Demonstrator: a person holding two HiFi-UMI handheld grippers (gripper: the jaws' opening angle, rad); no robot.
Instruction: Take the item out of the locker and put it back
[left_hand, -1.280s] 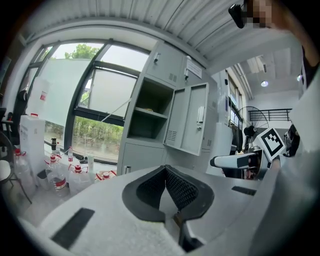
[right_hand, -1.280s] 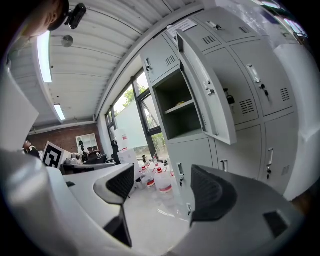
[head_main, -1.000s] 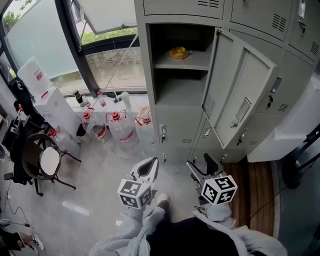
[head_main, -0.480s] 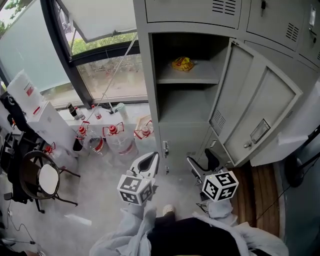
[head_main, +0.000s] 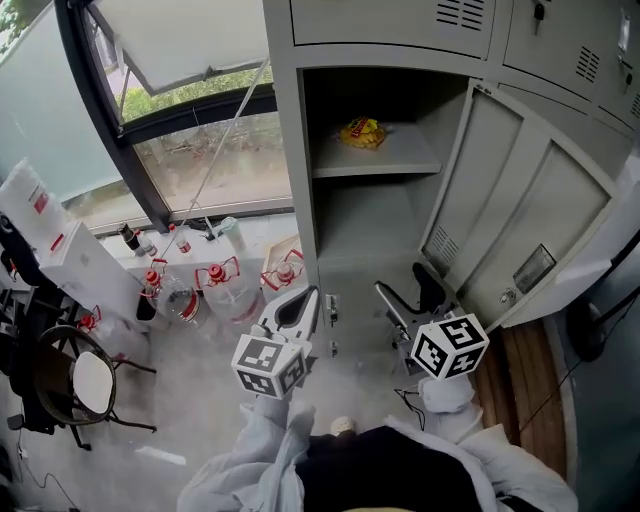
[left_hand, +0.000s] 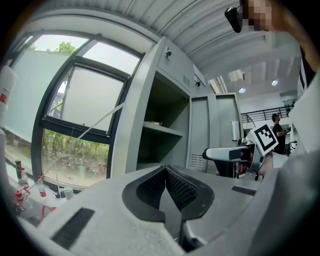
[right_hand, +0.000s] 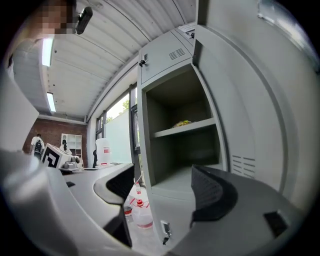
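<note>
The grey locker (head_main: 290, 180) stands with its door (head_main: 520, 215) swung out to the right. A yellow and red packet (head_main: 362, 132) lies on its upper shelf (head_main: 380, 160) and shows small in the right gripper view as the packet (right_hand: 182, 123). My left gripper (head_main: 303, 305) hangs in front of the locker's left edge, its jaws shut with nothing between them (left_hand: 165, 172). My right gripper (head_main: 412, 290) hangs below the lower compartment, its jaws open and empty (right_hand: 165, 192). Both grippers are well short of the packet.
Several clear water jugs with red caps (head_main: 222, 290) stand on the floor under the window (head_main: 215, 160) to the locker's left. A dark chair (head_main: 70, 375) sits at the far left. More lockers (head_main: 570, 60) continue to the right.
Both grippers and the head have come closer to the locker and risen a little. The open compartment looks larger now. Neither gripper's jaws have changed.
</note>
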